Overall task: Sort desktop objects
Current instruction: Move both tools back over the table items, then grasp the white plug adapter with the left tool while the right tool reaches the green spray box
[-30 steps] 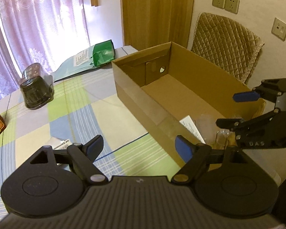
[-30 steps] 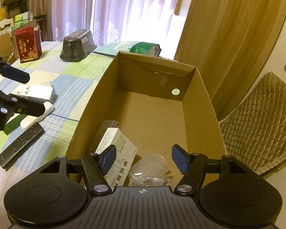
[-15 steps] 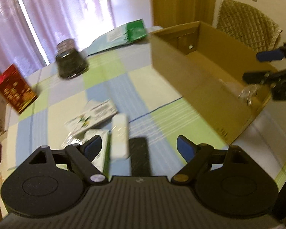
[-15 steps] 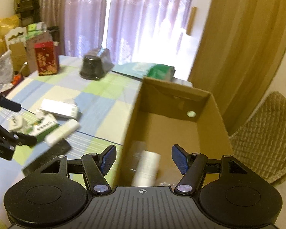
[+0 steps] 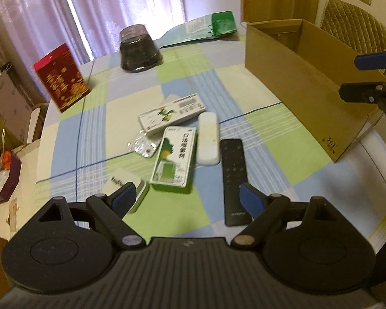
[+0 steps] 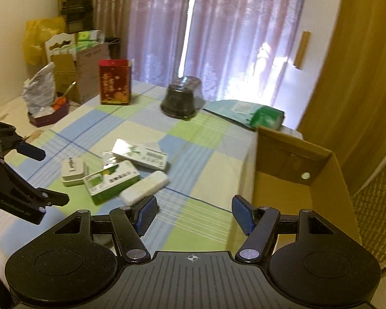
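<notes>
A cluster of small items lies on the checked tablecloth: a green-and-white box [image 5: 173, 158] [image 6: 110, 180], a long white box [image 5: 171, 113] [image 6: 140, 157], a white oblong case [image 5: 208, 137] [image 6: 144, 188], a black remote [image 5: 234, 175], a foil blister pack [image 5: 142, 146] and a small white tin [image 5: 124, 180] [image 6: 72, 168]. My left gripper [image 5: 187, 199] hovers open above the near side of the cluster, empty. My right gripper [image 6: 194, 215] is open and empty beside the open cardboard box [image 5: 303, 77] [image 6: 296, 188].
At the table's far side stand a red gift box [image 5: 61, 77] [image 6: 114, 82], a dark domed container [image 5: 139, 49] [image 6: 181, 97] and a green-and-white bag [image 5: 205, 27] [image 6: 254, 114]. A quilted chair [image 5: 355, 31] is behind the cardboard box. Cartons and bags crowd the room's left side.
Both grippers have pulled back and swung left, away from the cardboard box. The left one now faces the item cluster; the right one no longer looks down into the box.
</notes>
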Motion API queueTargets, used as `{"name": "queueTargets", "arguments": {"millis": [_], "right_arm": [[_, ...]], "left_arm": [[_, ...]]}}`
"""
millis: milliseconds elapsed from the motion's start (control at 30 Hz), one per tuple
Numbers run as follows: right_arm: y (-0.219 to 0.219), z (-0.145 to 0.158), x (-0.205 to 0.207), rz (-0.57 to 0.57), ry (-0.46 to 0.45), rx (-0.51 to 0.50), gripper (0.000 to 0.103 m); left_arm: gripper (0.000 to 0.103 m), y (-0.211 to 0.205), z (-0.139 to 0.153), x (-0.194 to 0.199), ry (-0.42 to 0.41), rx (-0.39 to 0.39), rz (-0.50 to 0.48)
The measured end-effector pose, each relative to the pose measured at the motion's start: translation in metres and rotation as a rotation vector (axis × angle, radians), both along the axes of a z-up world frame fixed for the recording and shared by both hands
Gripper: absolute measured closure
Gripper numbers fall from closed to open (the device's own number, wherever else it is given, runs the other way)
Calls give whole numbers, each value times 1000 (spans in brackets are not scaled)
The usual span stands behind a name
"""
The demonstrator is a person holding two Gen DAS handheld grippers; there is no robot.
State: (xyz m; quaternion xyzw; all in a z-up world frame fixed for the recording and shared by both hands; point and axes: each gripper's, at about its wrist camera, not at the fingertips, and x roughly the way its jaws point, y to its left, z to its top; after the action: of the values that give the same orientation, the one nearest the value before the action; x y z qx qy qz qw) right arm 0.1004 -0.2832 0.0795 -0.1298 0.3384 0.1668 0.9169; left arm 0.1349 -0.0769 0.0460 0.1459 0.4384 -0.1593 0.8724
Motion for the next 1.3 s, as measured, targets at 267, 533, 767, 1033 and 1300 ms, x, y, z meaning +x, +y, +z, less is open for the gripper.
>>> {"name": "queueTargets", "arguments": {"millis": [267,533,767,1033,1300], "right_arm": [[25,-12,-12,54,35,-4,35],[42,-38,-26,77,117,29,35],[54,-59,-31,83,175,43,35],[61,-71,-25,70,215,63,35],[76,-83,-9,89,226,55,35]], "left_arm": [[16,21,-6,-10,9,-12,28],[16,49,-22,-21,26,-4,73],[15,75,-37,-23,40,4,120],[14,90,-48,-13,34,-4,118],[14,95,-62,9,17,4,66]]}}
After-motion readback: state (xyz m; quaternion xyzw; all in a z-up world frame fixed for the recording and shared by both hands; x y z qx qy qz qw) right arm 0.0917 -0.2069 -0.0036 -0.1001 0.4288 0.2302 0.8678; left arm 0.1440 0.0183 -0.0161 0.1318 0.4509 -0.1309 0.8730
